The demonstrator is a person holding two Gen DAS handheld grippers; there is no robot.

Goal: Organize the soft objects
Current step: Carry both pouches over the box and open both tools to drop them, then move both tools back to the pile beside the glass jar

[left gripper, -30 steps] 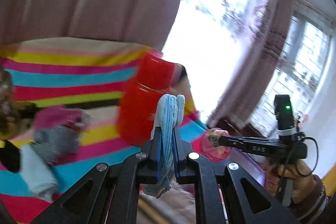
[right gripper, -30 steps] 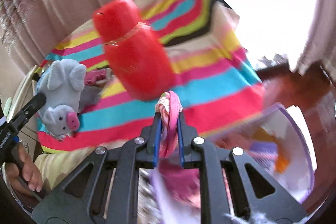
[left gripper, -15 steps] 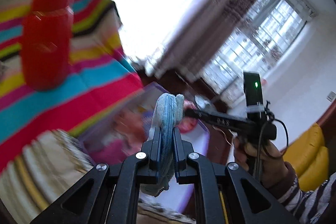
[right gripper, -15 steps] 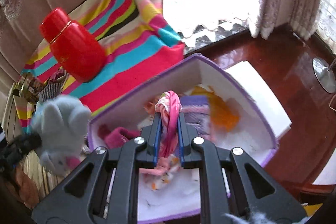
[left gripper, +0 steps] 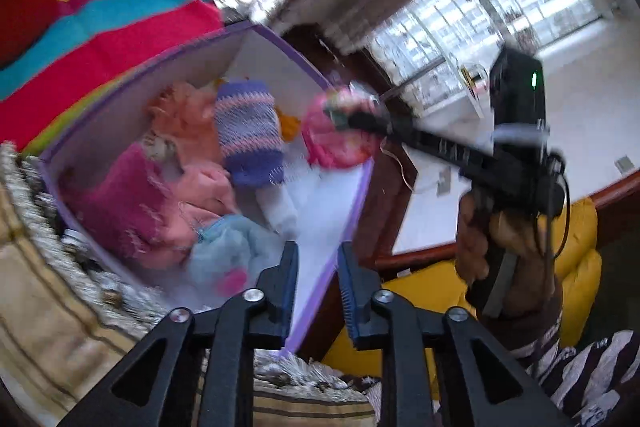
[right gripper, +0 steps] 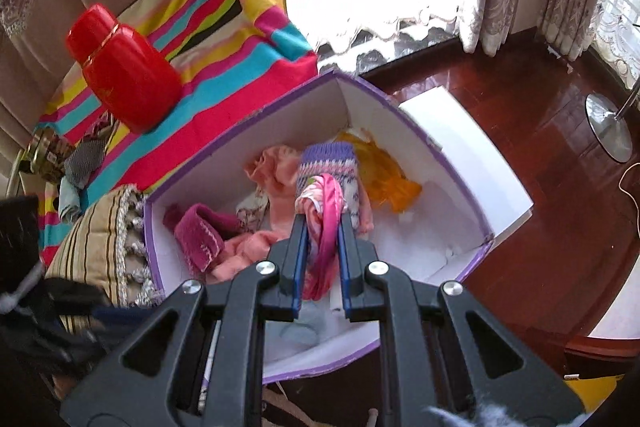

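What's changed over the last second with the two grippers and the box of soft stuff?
The left gripper swung from the striped blanket to the purple box and let go of the grey-blue plush toy, which now lies inside; its jaws stand open. The right gripper moved over the box too, still clamping the pink cloth. The red bottle stayed put.
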